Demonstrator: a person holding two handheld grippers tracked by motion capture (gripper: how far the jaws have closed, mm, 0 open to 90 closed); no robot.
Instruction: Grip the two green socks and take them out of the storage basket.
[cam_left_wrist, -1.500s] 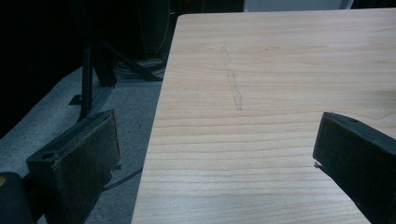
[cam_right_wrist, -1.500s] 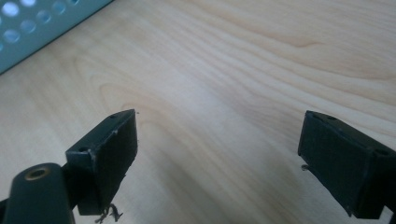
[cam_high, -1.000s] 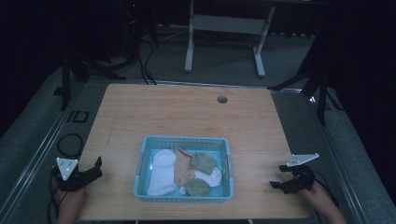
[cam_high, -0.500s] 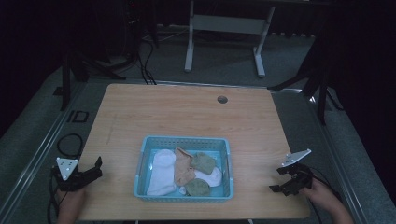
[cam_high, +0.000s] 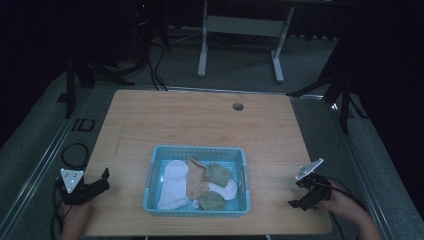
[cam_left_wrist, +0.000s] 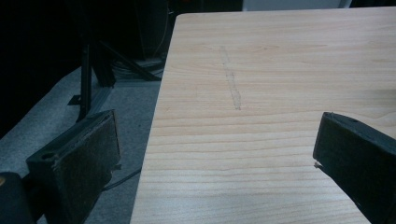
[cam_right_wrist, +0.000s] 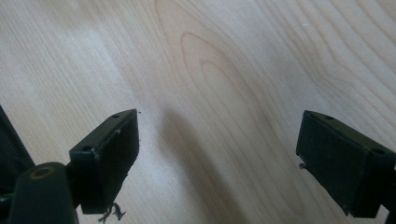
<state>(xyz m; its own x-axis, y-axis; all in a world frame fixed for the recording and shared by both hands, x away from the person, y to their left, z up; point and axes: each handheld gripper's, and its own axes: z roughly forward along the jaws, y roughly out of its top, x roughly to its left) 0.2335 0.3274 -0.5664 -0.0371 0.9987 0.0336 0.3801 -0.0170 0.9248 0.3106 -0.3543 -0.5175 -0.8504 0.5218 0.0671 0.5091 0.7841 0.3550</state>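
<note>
While both grippers, left (cam_high: 102, 180) and right (cam_high: 300, 192), hover spread and empty, we judge sorting unstarted; next, reaching the basket (cam_high: 196, 152) socks (cam_high: 172, 185).

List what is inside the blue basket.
The blue basket holds a white sock, a tan sock, two green socks and another white piece. Whatever lies beneath them is covered.

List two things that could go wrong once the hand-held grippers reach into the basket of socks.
1. The socks lie overlapping in the blue basket, so one open hand-held gripper may well pinch two at once.
2. The basket looks light and nothing holds it; the left hand-held gripper and right hand-held gripper both sit at the table edges, so a tug might drag or tip it.
</note>
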